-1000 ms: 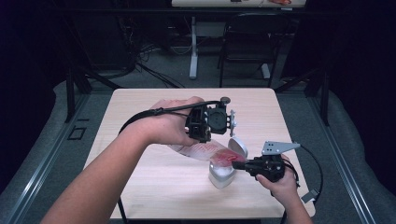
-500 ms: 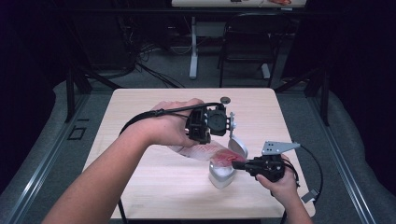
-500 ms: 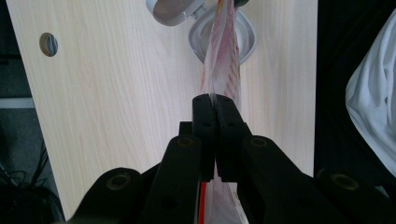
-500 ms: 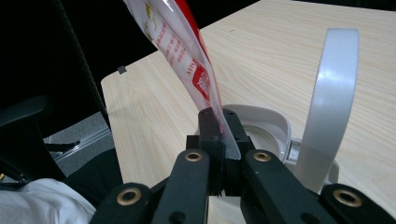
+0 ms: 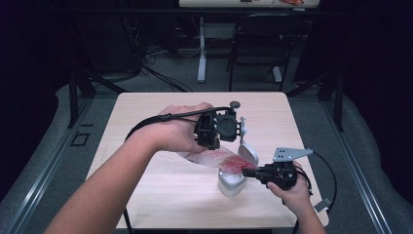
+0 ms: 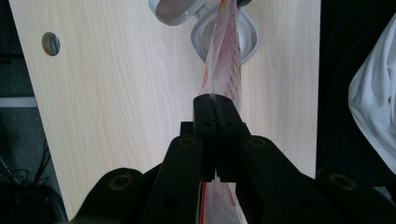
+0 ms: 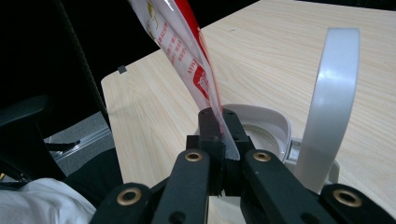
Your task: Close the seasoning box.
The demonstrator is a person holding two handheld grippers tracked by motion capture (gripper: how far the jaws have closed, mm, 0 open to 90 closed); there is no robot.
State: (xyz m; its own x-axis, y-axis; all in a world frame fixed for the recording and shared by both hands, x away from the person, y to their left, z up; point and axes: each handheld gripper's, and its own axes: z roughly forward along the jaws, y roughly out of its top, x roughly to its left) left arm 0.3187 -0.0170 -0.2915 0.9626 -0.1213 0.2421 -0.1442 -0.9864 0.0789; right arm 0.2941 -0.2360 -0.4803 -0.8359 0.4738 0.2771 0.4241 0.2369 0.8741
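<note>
We hold the sachet (image 5: 214, 157) stretched over the open container (image 5: 231, 183), left claw (image 6: 215, 100) and right claw (image 7: 218, 116) both clamped on it; tearing it open comes next.

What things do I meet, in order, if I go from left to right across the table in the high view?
Left hand → left claw → clear red-printed bag → open lid of the grey container → right claw → right hand.
</note>
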